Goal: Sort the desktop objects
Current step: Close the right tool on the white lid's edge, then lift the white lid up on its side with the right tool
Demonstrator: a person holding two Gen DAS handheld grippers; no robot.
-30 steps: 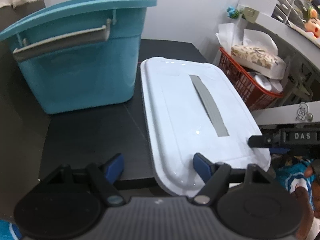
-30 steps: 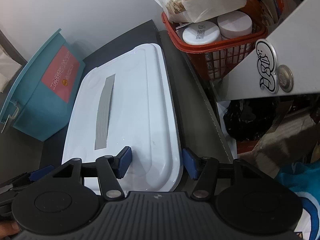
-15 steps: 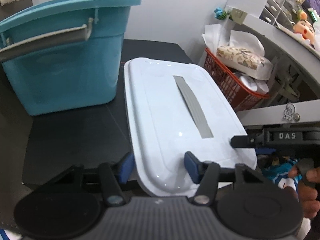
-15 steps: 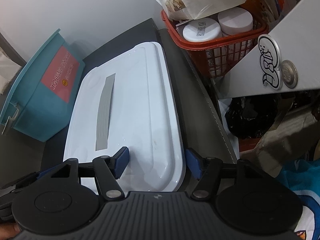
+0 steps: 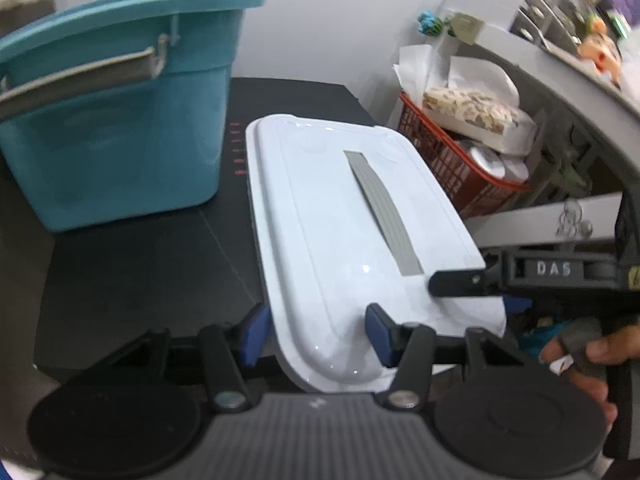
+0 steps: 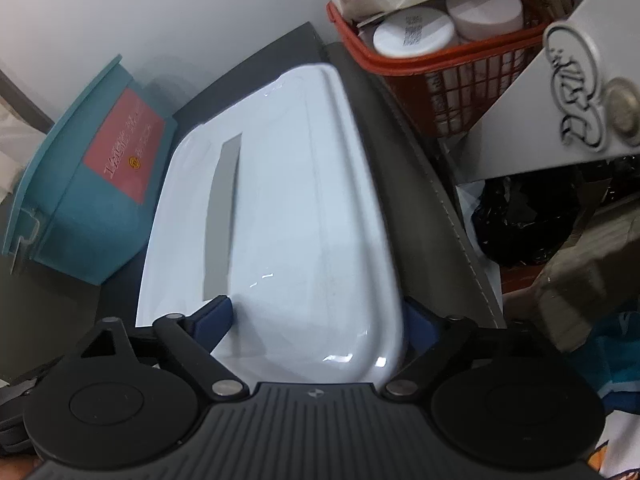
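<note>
"DAS" on right gripper [image 5: 466, 282]

A white lid [image 5: 352, 236] fills the middle of the black table [image 5: 132, 280], leaving a bare strip between it and the teal bin [image 5: 112, 136] on the left. On the right, a red basket [image 6: 436, 60] piled with jars and paper stands close beside the lid, narrowing passage there.
</note>
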